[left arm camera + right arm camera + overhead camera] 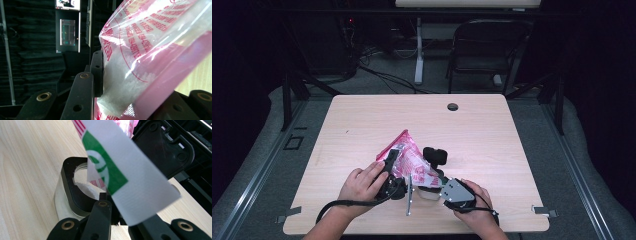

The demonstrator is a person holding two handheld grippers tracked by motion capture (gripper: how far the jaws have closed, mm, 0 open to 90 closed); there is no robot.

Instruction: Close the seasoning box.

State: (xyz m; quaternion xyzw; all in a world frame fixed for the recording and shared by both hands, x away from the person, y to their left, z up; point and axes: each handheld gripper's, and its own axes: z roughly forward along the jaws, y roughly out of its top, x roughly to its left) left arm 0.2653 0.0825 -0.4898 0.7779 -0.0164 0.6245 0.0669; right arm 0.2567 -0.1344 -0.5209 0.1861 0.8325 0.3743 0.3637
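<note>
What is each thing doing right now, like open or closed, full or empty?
Bag: pink, tilted over the jar, white grains inside, held by both claws.
Jar: upright on the table, mouth open, white grains inside.
Lid: off, on the table behind the jar.
Left claw: shut on the bag.
Right claw: shut on the bag's white-and-green corner.
</note>
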